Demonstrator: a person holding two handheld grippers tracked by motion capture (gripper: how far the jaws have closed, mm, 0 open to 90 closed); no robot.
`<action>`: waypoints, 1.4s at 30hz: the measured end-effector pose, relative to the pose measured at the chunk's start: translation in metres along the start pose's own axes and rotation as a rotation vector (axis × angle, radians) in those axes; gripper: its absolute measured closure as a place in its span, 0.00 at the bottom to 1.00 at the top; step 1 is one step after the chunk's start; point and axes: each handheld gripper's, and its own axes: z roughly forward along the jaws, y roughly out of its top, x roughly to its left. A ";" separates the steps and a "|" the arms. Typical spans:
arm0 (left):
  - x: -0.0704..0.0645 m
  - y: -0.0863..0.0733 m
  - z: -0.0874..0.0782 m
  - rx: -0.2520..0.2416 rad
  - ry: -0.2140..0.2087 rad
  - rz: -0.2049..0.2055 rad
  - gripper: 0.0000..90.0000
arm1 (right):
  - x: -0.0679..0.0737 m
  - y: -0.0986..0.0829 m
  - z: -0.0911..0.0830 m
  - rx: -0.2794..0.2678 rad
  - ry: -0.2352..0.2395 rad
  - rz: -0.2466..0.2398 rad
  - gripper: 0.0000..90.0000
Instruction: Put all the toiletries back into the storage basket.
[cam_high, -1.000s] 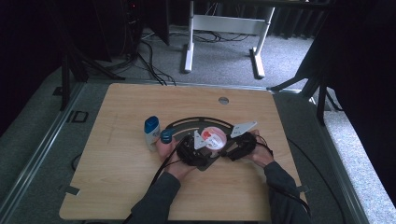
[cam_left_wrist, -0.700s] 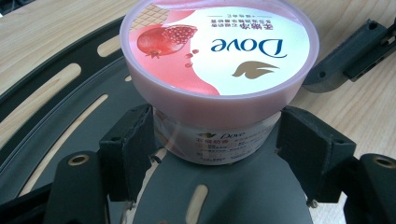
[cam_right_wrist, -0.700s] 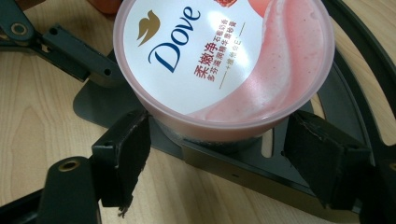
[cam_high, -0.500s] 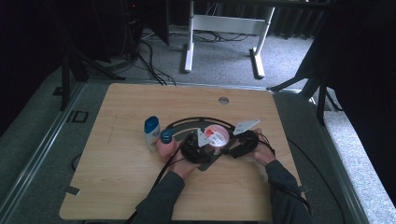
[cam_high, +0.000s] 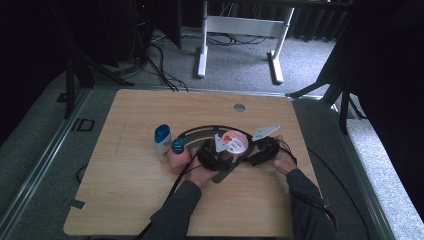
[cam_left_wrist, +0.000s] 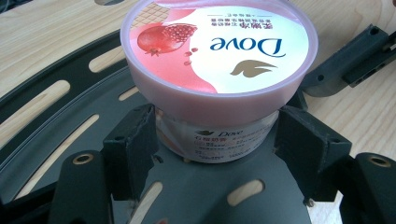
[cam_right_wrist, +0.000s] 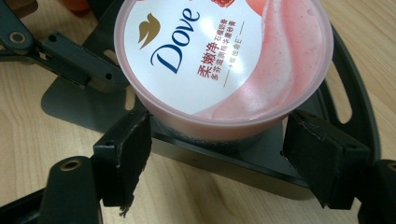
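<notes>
A Dove jar (cam_high: 234, 142) with a pink lid (cam_left_wrist: 219, 46) stands on a black slotted plate (cam_high: 200, 133) at the table's middle. My left gripper (cam_high: 216, 152) is shut on the jar's white body (cam_left_wrist: 215, 140), one pad pressing each side just under the lid. From the opposite side my right gripper (cam_high: 259, 151) reaches in. Its jaws are spread wide, with the fingertips (cam_right_wrist: 140, 126) beside the near flanks of the lid (cam_right_wrist: 219, 60). I see no firm grip there.
A white bottle with a blue cap (cam_high: 162, 141) stands left of the plate. A pink bottle with a dark cap (cam_high: 178, 155) is next to it, close to the left hand. A round grommet hole (cam_high: 239, 107) sits near the table's far edge.
Both hands and the jar stay almost where they were. The right gripper has edged slightly closer to the jar.
</notes>
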 end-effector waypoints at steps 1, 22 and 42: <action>0.000 0.001 0.002 -0.004 -0.001 -0.003 0.34 | -0.001 0.000 0.000 0.001 -0.004 0.005 0.26; 0.007 0.005 0.017 -0.021 -0.047 -0.047 0.34 | -0.010 -0.002 -0.003 0.016 -0.045 0.047 0.27; -0.001 -0.001 -0.003 -0.026 0.030 -0.016 0.50 | -0.004 -0.008 -0.023 -0.014 -0.093 0.038 0.45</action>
